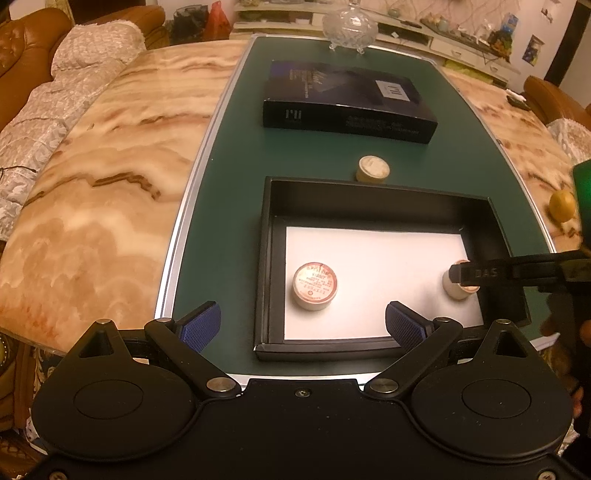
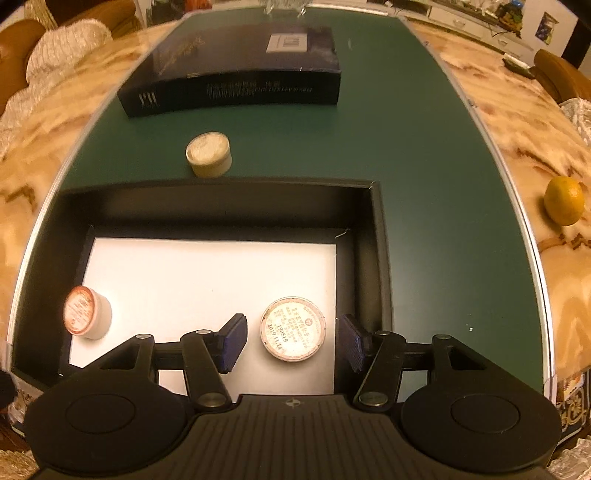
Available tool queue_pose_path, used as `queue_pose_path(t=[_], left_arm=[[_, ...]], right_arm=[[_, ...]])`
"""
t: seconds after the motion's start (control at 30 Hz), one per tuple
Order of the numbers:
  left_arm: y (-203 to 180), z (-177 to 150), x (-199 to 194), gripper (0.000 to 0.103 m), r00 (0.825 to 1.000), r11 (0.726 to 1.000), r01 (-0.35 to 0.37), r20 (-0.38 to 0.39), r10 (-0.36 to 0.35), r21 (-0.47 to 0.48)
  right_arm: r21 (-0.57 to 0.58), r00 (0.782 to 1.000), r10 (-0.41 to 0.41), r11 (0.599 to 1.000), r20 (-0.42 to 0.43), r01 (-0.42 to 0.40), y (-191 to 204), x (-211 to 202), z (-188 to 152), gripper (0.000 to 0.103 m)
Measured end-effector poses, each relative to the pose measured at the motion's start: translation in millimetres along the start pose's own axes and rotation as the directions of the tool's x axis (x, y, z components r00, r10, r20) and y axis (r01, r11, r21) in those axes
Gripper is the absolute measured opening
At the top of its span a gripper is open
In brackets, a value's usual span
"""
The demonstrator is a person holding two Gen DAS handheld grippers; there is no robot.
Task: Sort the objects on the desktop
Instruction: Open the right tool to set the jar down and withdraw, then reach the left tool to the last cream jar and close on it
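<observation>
A black open box [image 1: 267,266] [image 2: 380,258] with a white floor sits on the green mat. Two small round jars lie inside: one with a reddish label [image 1: 315,285] [image 2: 86,312] at the left, one with a printed white lid [image 2: 293,329] [image 1: 458,286] at the right. A third cream jar [image 1: 373,168] [image 2: 209,153] stands on the mat behind the box. My right gripper [image 2: 291,341] is open, its pads either side of the white-lid jar without touching it. My left gripper [image 1: 303,326] is open and empty above the box's near edge.
A dark book-like box [image 1: 347,101] [image 2: 236,74] lies at the back of the green mat [image 1: 229,206] [image 2: 443,221]. A glass lidded bowl [image 1: 350,26] stands behind it. A yellow fruit [image 2: 564,200] [image 1: 561,205] rests on the marble table at the right.
</observation>
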State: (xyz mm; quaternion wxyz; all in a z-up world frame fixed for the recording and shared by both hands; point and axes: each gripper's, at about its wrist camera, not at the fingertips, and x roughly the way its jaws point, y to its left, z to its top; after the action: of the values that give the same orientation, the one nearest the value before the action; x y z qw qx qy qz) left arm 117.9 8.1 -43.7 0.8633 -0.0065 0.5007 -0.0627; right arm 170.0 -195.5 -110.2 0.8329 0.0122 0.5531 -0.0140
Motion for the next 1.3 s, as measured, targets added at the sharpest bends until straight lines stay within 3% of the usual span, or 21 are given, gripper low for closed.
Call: queue_pose_path(t=[0.53,0.9,1.3], left_arm=[[-22,16,10,0.102,1.000,1.000,-0.015,-0.003,0.015,0.021],[-43,56,32,0.102,0.999,0.999,-0.030,0.021,0.029,0.039],[-74,111,90,0.103,0.999,0.998,-0.037,0.007,0.037,0.050]], right_arm=[[0.024,0.992,0.049,0.998,0.115,-0.052,-3,-54,-24,0.084],[0.103,0.989,0.060,0.992,0.134,-0.075,-25,-56,-38,0.085],[0.159,0.988,0.085,0.982,0.126,-0.105,-50,-45,-44,0.086]])
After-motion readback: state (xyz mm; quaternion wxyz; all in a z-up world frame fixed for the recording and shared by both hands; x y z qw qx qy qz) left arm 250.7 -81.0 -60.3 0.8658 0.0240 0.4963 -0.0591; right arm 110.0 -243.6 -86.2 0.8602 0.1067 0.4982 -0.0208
